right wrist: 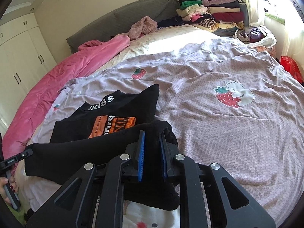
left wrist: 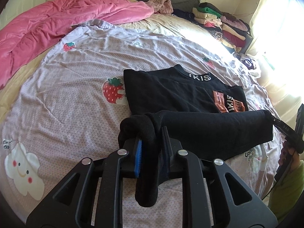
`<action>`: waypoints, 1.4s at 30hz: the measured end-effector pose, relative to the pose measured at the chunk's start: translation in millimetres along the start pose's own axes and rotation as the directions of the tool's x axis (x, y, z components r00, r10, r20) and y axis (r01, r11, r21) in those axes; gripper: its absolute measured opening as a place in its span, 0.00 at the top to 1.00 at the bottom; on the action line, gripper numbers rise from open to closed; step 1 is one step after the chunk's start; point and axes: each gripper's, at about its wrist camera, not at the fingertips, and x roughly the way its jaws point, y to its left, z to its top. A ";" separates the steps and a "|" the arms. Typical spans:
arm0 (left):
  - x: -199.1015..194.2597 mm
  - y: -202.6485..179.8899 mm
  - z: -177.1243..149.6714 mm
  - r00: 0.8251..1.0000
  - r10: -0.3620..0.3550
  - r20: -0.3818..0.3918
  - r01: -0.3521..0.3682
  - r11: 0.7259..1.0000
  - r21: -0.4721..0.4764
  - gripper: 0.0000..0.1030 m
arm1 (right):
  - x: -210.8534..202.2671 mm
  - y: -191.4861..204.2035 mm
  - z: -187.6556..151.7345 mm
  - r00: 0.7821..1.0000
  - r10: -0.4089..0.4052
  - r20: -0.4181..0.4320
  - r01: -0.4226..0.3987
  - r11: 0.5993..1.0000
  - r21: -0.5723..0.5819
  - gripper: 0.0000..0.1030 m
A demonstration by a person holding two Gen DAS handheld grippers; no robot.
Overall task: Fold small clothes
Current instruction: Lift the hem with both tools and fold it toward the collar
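Note:
A black shirt (left wrist: 171, 93) with white collar lettering and an orange chest patch (left wrist: 229, 102) lies on the lilac strawberry-print bedspread (left wrist: 66, 114). Its lower part is lifted and folded toward the collar, stretched as a band (left wrist: 218, 129) between my two grippers. My left gripper (left wrist: 152, 138) is shut on one end of that band, with cloth bunched over its left finger and hanging below. In the right wrist view my right gripper (right wrist: 152, 134) is shut on the other end of the shirt (right wrist: 76, 125), black fabric filling the gap between its blue pads (right wrist: 141, 157).
A pink quilt (left wrist: 57, 24) lies along the bed's left side, with a grey headboard (right wrist: 133, 17) behind. Stacks of folded clothes (right wrist: 212, 13) sit at the far right corner beside a bright curtain. White wardrobe doors (right wrist: 17, 60) stand at the left. A hand (right wrist: 7, 188) holds the other gripper's handle.

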 end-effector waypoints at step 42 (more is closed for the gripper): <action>13.9 -0.3 -23.2 0.991 -0.111 -0.073 0.108 0.993 -0.049 0.96 | -15.9 0.5 -37.2 0.997 0.022 -0.069 -0.020 0.999 0.025 0.91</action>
